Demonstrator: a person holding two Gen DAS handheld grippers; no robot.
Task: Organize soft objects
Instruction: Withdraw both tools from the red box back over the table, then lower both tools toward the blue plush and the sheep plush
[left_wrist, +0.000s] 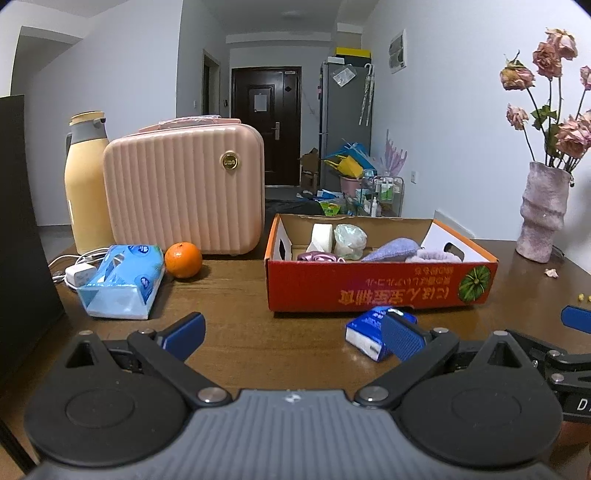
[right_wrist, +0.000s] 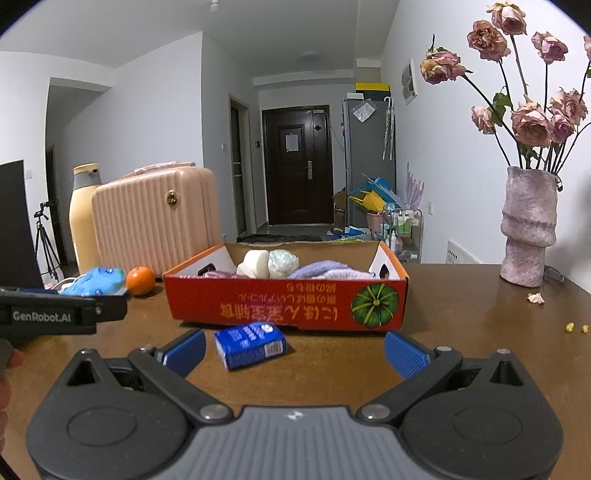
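An orange cardboard box (left_wrist: 380, 286) (right_wrist: 288, 302) sits mid-table, holding several soft things: a white block, a pale wrapped bundle, purple and pink cloths (left_wrist: 393, 249) (right_wrist: 321, 269). A small blue tissue pack (right_wrist: 251, 345) (left_wrist: 364, 334) lies on the table in front of the box. My right gripper (right_wrist: 294, 350) is open, with the pack between and just beyond its fingers, nearer the left one. My left gripper (left_wrist: 293, 334) is open and holds nothing; its right finger (left_wrist: 402, 338) hides part of the pack. A larger light-blue tissue pack (left_wrist: 122, 282) (right_wrist: 94, 280) lies at the left.
A pink ribbed case (left_wrist: 184, 192), a yellow flask (left_wrist: 86, 184), an orange (left_wrist: 183, 259), a white charger with cable (left_wrist: 79, 275) and a dark panel (left_wrist: 22, 229) fill the left. A pink vase of dried roses (right_wrist: 528, 229) stands right, with crumbs (right_wrist: 570, 326) nearby.
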